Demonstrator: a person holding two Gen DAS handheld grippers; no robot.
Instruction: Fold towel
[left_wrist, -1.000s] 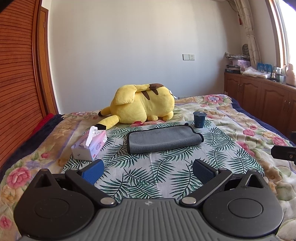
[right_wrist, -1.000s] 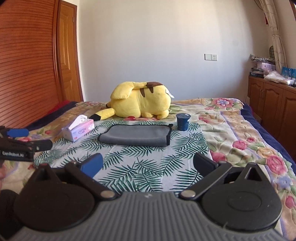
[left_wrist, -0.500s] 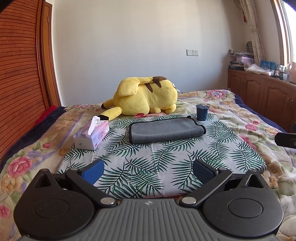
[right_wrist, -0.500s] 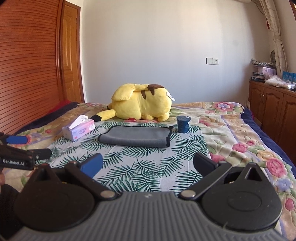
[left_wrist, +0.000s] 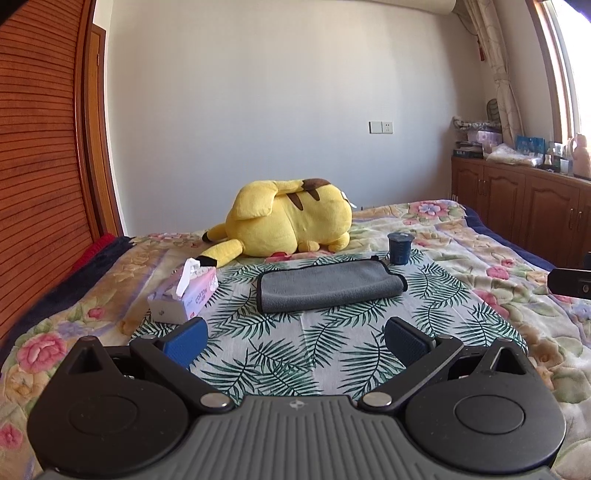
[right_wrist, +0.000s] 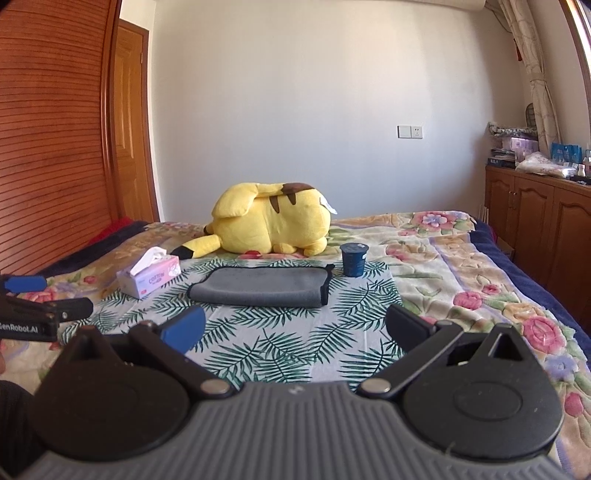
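Both claws, the left claw (left_wrist: 295, 338) and right claw (right_wrist: 293, 326), hang wide open and empty well short of the grey towel (left_wrist: 328, 285) lying folded on the bed (left_wrist: 480, 258), so I'd grab corners evenly, not bunch it.

On the bed (left_wrist: 461, 236), the towel (left_wrist: 328, 286) is lying folded on the leaf-print cloth (left_wrist: 295, 343) ahead of my left gripper (left_wrist: 295, 338) and right gripper (right_wrist: 295, 328). A tissue box (left_wrist: 184, 293) is sitting to its left, a cup (left_wrist: 399, 249) just beyond its right end, and 1 plush toy (left_wrist: 291, 218) is lying behind it.
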